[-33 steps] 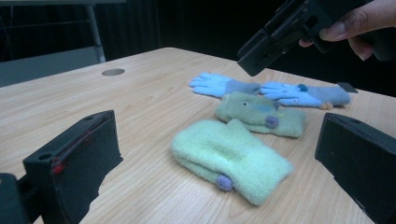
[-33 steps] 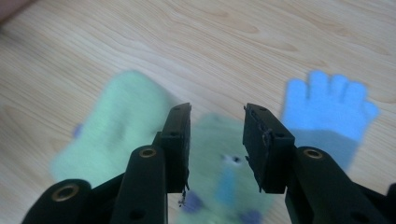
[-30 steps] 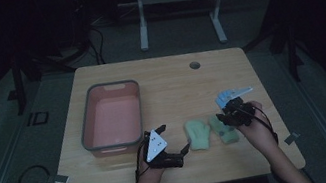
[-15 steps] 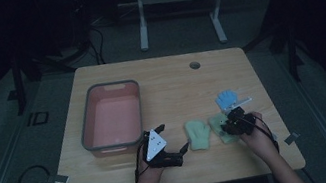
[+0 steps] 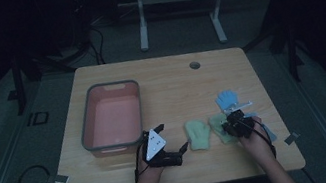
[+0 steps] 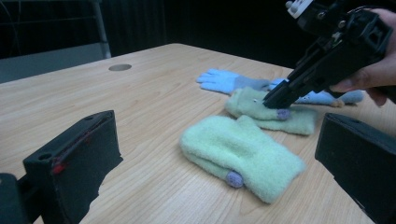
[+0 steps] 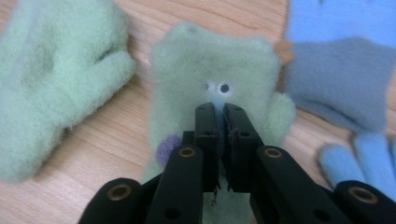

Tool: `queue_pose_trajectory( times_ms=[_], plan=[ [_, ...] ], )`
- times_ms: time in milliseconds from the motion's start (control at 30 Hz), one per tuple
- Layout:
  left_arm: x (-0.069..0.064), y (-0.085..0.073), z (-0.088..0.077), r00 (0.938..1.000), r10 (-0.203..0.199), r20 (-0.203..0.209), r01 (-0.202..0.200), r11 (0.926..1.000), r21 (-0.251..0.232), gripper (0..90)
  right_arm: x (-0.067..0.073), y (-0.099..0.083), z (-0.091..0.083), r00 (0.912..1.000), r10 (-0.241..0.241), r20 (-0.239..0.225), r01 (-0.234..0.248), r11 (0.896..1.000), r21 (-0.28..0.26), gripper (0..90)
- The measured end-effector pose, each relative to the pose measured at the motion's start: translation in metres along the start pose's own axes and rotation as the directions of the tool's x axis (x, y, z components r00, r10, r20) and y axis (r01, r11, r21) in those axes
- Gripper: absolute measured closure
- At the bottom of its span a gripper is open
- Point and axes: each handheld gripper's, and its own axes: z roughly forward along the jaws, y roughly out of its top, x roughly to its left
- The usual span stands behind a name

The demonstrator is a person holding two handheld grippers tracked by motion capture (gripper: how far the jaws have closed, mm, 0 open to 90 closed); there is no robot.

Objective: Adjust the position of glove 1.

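the right gripper (image 5: 234, 126) is down on the far fuzzy pale green fleece mitten (image 7: 212, 74), and its jaws have just been closing: in the right gripper view the two black jaws stand almost together with a thin fold of the mitten's green fleece pinched between their tips. the mitten lies flat on the light wooden table (image 5: 169, 82), stretching ahead of the jaws, its thumb poking out to the right of them and a small purple tag (image 7: 166, 148) just left of them. in the left gripper view the same gripper (image 6: 280, 98) comes down at a slant from the upper right, its tip pressed onto that mitten (image 6: 261, 112).

left of the clenched jaws, near but apart, lies the second fuzzy pale green fleece mitten (image 7: 51, 84). right of them lie soft light blue knitted gloves (image 7: 341, 60), one touching the pinched mitten's edge.

the left gripper (image 5: 181, 149) rests low over the table with its jaws released and wide apart, nothing between the pads. ahead of and between those open jaws sits the second mitten (image 6: 240, 154), not touched by them.

a pink plastic tub with a grey rim (image 5: 87, 130) stands well to the left of the left gripper in the high view.
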Motion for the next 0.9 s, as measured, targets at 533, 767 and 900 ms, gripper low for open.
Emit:
queue_pose_trajectory(
  times_ms=[533,767,900],
  plan=[
    [-0.002,0.001,-0.001,0.9999,0.011,0.001,-0.011,0.9999,-0.001,0.1,0.024,0.009,-0.044,0.9838,0.166,0.066,-0.164,0.986,-0.038,87.2],
    [-0.004,0.002,-0.001,0.9998,0.017,0.007,-0.017,0.9999,-0.004,0.1,0.051,0.032,-0.06,0.9868,0.138,0.086,-0.129,0.987,-0.099,87.2],
    [-0.002,0.002,-0.001,0.9999,0.013,0.003,-0.013,0.9999,-0.007,0.1,0.068,0.045,-0.057,0.9912,0.12,0.054,-0.115,0.988,-0.099,87.2]
  ],
)
